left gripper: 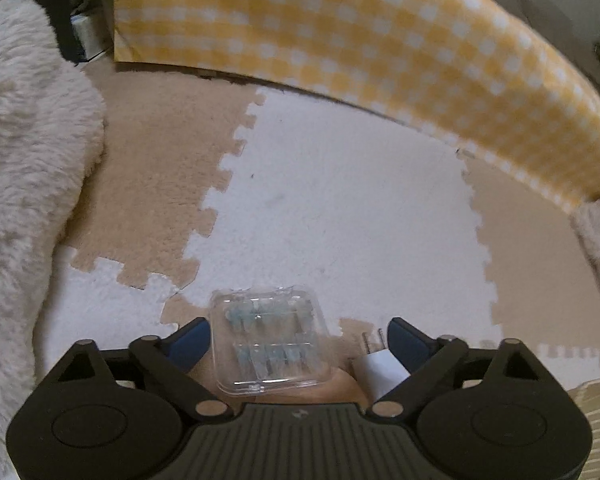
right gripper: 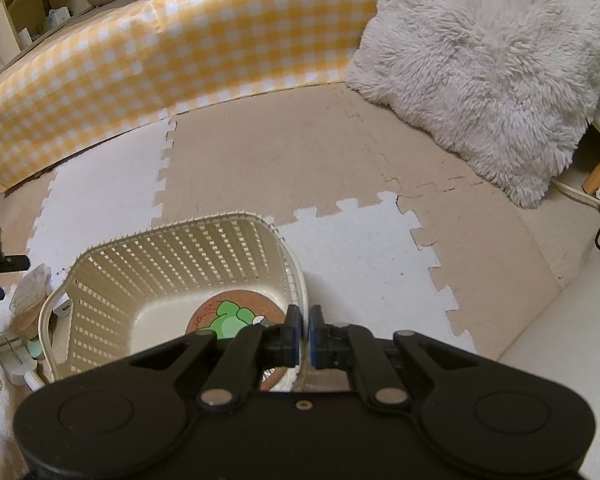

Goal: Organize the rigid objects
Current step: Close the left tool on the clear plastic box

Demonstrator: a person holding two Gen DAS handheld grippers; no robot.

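A clear plastic case [left gripper: 268, 340] with small blue parts inside lies on the foam mat between the fingers of my left gripper [left gripper: 298, 322]. That gripper is open, and its right finger stands well clear of the case. A white plug adapter [left gripper: 380, 366] lies by that right finger. In the right wrist view a cream slatted basket [right gripper: 172, 264] holds a cork coaster [right gripper: 228, 320] with a green figure. My right gripper [right gripper: 306, 320] is shut on the basket's right rim. The clear case [right gripper: 32, 284] also shows left of the basket.
A yellow checked panel [left gripper: 380, 40] bounds the far side of the puzzle mat [left gripper: 340, 200]. Fluffy white cushions sit at the left [left gripper: 20, 160] and at the far right [right gripper: 492, 80]. Small white items [right gripper: 12, 360] lie beside the basket's left wall. Shelves [right gripper: 20, 8] stand behind the panel.
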